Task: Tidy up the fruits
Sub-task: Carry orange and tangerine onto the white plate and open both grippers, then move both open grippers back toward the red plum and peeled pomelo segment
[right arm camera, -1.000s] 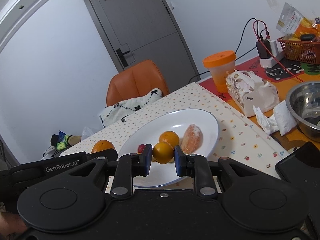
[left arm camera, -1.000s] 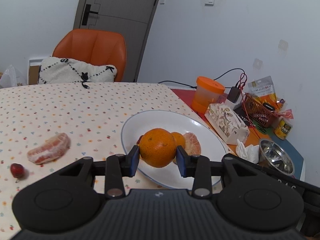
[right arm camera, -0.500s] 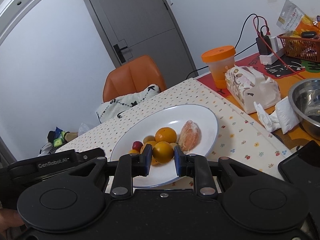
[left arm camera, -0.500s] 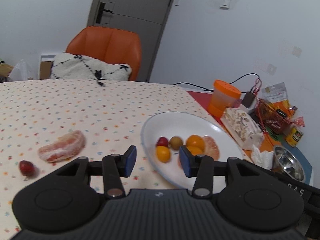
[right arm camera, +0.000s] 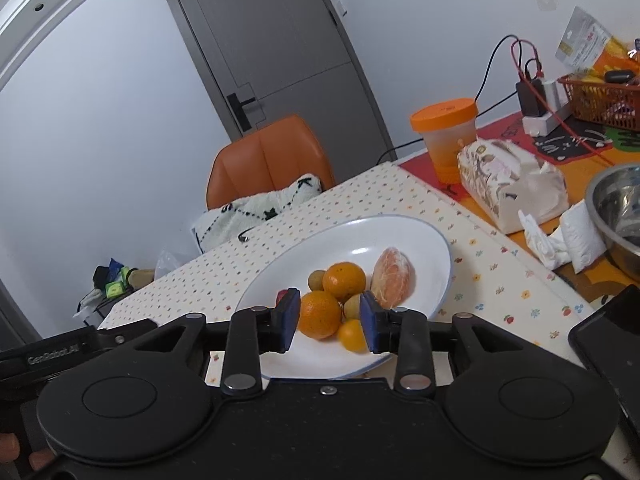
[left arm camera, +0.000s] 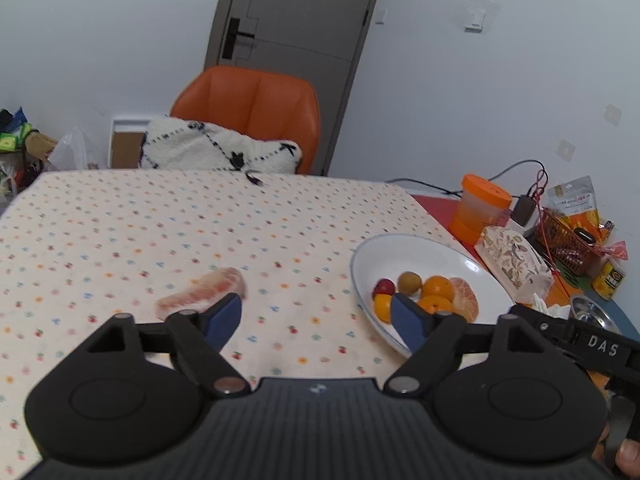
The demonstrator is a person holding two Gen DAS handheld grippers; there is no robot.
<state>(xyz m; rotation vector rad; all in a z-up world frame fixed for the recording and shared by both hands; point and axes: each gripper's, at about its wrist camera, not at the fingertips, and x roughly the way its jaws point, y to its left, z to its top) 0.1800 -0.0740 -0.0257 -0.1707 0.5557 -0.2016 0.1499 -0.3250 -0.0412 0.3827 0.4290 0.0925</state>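
Observation:
A white plate [right arm camera: 424, 240] holds two oranges [right arm camera: 320, 314], a small yellow-orange fruit [right arm camera: 352, 334], two brown fruits, a red one and a peeled citrus [right arm camera: 392, 282]. My right gripper [right arm camera: 329, 320] is open just above the plate's near edge; the nearer orange and the small fruit lie between its fingers, resting on the plate. In the left wrist view the plate [left arm camera: 404, 242] sits to the right. A peeled citrus segment [left arm camera: 200, 296] lies on the dotted tablecloth just beyond the left fingertip [left arm camera: 224, 316]. My left gripper [left arm camera: 316, 320] is wide open and holds nothing.
An orange-lidded cup [right arm camera: 446, 136], a tissue pack [right arm camera: 508, 184], crumpled tissues, a steel bowl [right arm camera: 616, 208] and a red basket [right arm camera: 600, 100] crowd the table's right side. A dark phone [right arm camera: 612, 328] lies near right. An orange chair [left arm camera: 248, 116] with a cushion stands behind the table.
The left gripper let its big orange go onto the plate, drew back leftward and opened wider. The right gripper opened, and its small fruit now lies on the plate.

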